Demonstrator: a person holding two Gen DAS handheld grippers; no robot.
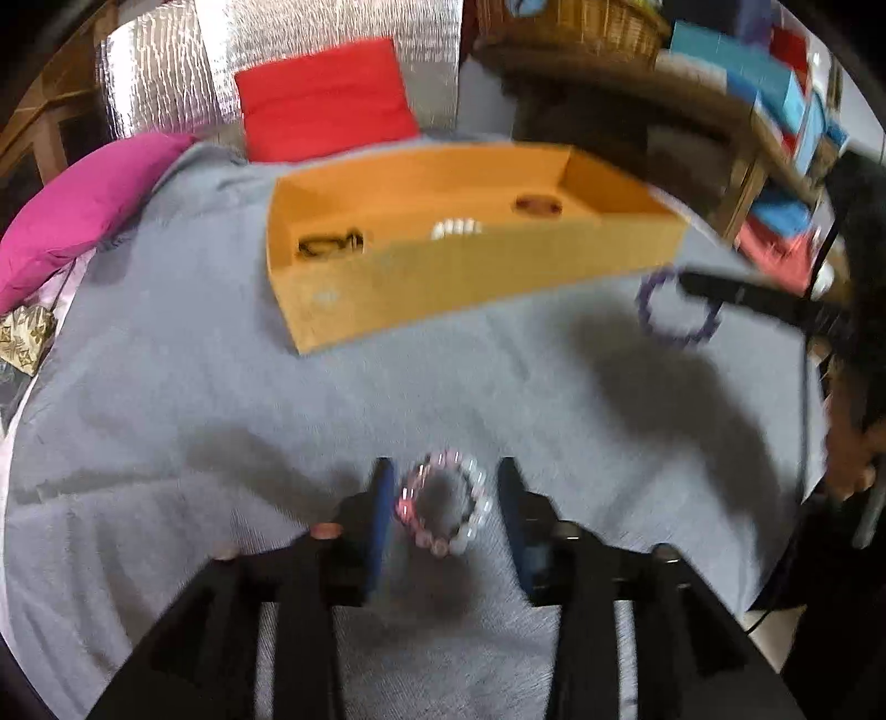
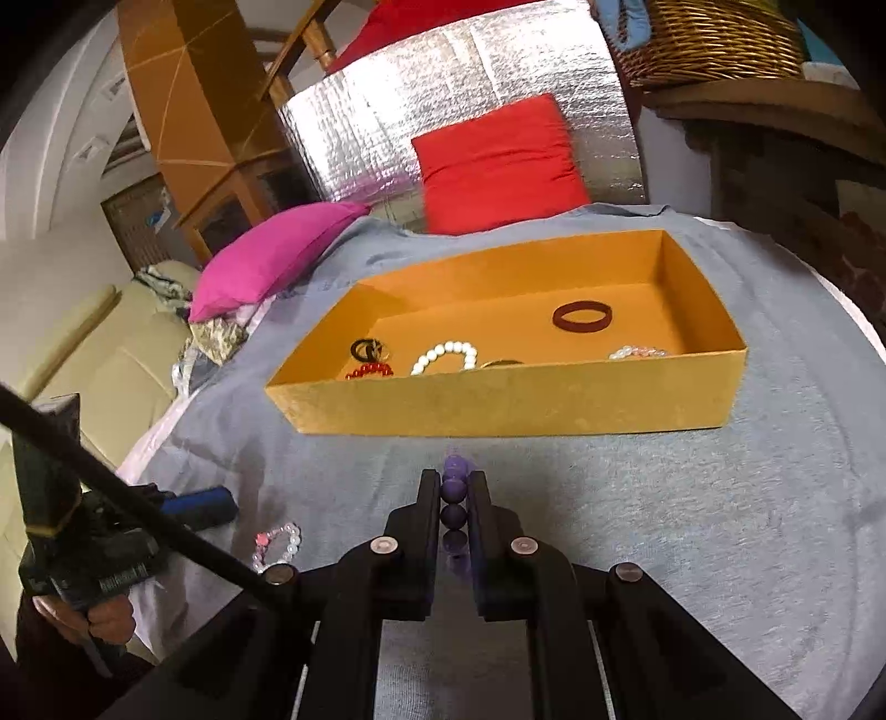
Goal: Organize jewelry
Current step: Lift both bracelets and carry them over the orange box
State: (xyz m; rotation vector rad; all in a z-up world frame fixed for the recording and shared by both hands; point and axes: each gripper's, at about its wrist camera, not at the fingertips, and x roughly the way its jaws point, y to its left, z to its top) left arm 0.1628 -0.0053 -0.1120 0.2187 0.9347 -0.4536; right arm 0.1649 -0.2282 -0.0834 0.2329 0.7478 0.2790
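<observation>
An orange box sits on the grey cloth and holds several bracelets: a white bead one, a dark red bangle, a red bead one, a black one and a clear one. The box also shows in the left wrist view. My right gripper is shut on a purple bead bracelet, held above the cloth just short of the box; it shows hanging in the left wrist view. My left gripper is open around a pink and clear bead bracelet lying on the cloth.
A red cushion and a magenta pillow lie behind the box. A silver foil panel stands at the back. A wicker basket sits on a shelf at the right. A cream sofa lies left.
</observation>
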